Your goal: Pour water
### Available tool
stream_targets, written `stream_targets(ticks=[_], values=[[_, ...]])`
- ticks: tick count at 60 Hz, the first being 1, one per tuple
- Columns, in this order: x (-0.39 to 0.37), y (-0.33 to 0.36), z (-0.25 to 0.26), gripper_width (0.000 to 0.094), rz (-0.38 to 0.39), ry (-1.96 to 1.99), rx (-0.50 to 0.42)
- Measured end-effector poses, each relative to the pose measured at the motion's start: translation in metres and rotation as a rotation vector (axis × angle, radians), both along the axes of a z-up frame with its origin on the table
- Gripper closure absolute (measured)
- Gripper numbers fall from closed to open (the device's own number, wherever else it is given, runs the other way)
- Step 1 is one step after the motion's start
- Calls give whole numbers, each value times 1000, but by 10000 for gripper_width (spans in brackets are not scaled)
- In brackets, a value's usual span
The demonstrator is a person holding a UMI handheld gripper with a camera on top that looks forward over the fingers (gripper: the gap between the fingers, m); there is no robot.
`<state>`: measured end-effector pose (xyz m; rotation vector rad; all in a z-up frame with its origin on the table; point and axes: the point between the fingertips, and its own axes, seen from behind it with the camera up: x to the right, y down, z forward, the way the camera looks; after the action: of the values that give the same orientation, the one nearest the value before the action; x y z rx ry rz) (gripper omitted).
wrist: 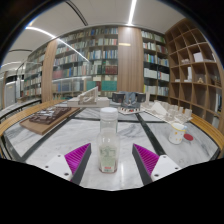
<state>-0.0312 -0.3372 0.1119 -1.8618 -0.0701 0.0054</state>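
A clear plastic water bottle with a white cap stands upright on the white marble-pattern table. It stands between my gripper's two magenta fingers, with a gap at each side. The gripper is open. A clear cup with a pink base stands on the table beyond the right finger.
A dark tray lies on the table at the far left. Several small objects sit at the table's far end. Bookshelves fill the wall behind, and a wooden shelf unit stands at the right.
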Motion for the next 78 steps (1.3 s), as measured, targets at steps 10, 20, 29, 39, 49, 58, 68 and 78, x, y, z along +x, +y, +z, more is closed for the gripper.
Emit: stream_targets(ticks=[10,20,29,39,49,58,68,78], values=[[-13,54,-32,203,5,-3,-1],[-15,69,-43,446,36,-6,37],[-19,71,-34,538,72,37,48],[-22,76,30,540,146,226,109],[1,99,132,540,232,719,158],[59,125,202,542,313,1279,181],[160,167,197,542,311,1842,203],[239,182,134,542,180,2193,199]])
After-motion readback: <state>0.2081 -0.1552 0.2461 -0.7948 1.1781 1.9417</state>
